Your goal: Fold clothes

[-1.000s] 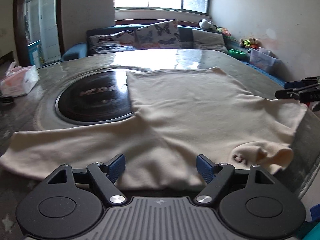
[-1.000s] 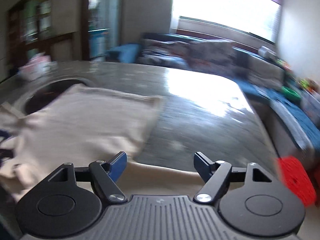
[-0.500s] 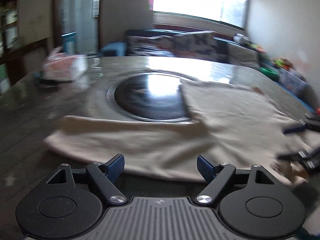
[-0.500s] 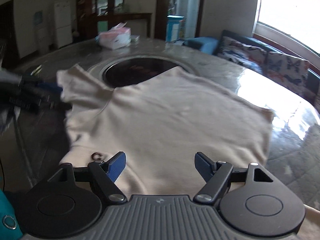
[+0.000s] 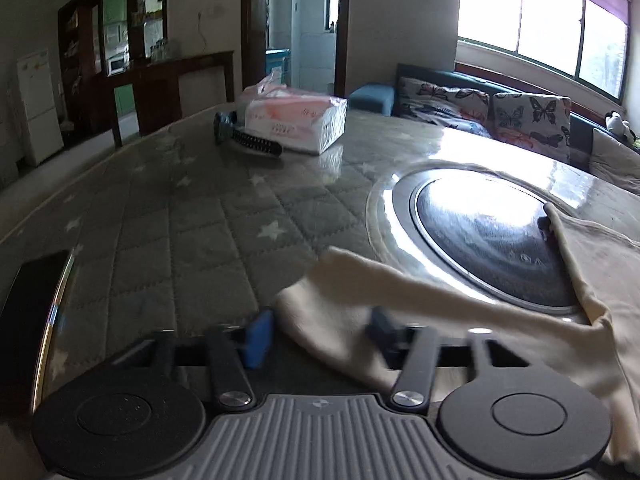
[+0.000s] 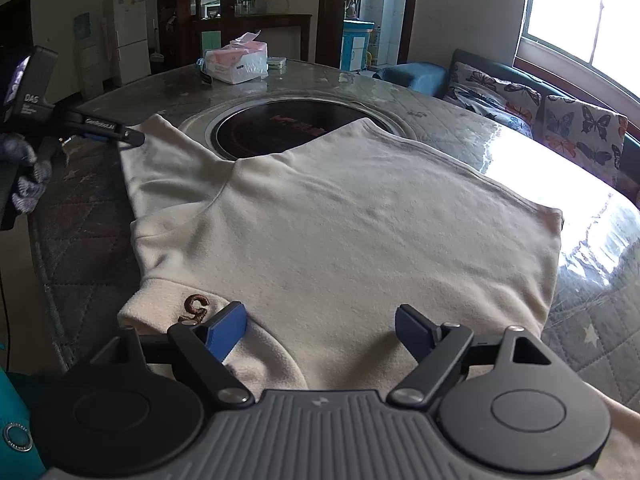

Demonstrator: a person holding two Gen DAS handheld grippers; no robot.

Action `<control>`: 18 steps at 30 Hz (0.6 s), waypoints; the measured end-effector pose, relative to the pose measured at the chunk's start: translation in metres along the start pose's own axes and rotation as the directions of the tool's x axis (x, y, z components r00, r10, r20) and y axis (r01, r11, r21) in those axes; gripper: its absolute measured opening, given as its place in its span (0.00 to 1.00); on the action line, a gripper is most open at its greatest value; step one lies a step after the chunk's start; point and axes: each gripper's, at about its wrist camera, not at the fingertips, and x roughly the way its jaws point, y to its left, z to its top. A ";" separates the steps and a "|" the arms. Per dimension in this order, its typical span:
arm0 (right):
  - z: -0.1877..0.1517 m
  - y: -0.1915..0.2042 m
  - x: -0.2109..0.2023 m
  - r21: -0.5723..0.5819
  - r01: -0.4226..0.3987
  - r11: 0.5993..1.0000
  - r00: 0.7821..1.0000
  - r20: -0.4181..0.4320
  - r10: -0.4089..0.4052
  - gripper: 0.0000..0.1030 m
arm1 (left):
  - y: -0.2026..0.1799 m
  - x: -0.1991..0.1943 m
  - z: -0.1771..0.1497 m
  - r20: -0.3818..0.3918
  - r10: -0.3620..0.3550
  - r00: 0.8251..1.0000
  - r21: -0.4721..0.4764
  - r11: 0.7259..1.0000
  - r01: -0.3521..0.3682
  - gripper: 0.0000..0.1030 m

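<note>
A cream-coloured fleece sweater (image 6: 340, 232) lies spread flat on the round desk (image 6: 592, 332), which is covered by a grey quilted cloth with pale stars under a clear sheet. Its body runs from the near edge of the desk toward the far right side, where the hem (image 6: 554, 248) ends close to the glare from the window. One corner of the sweater overlaps the round black glass hob (image 6: 276, 132) set in the middle of the desk. A small brown embroidered mark (image 6: 196, 306) sits on the turned collar at the near edge.

The right tool (image 6: 320, 330) hovers at the near edge over the collar region, its blue pads set wide and opening; the fleece lies beneath them, but the pads do not press on it.

The left tool (image 5: 316, 334) is at the sweater's long sleeve (image 5: 400, 300), which stretches toward the left edge of the desk. Its jaws are closing, with the cuff end of the sleeve lying between the blurred blue pads; whether they already press the cloth cannot be told. In the right wrist view this tool (image 6: 134, 138) appears from the side with its tip at the sleeve's end, held by a hand in a speckled grey glove (image 6: 28, 178).

At the far edge of the desk stand a white-and-pink pack of tissues (image 5: 296, 120) and, just beside it, a dark ribbed handle-like object (image 5: 248, 140). A dark flat phone (image 5: 28, 308) lies at the near left edge.
</note>
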 end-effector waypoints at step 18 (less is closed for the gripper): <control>-0.001 -0.002 -0.001 -0.003 -0.002 1.000 1.000 -0.005 0.002 0.86 | -0.012 -0.006 0.016 0.073 0.055 0.996 0.086 0.994 -0.062 0.37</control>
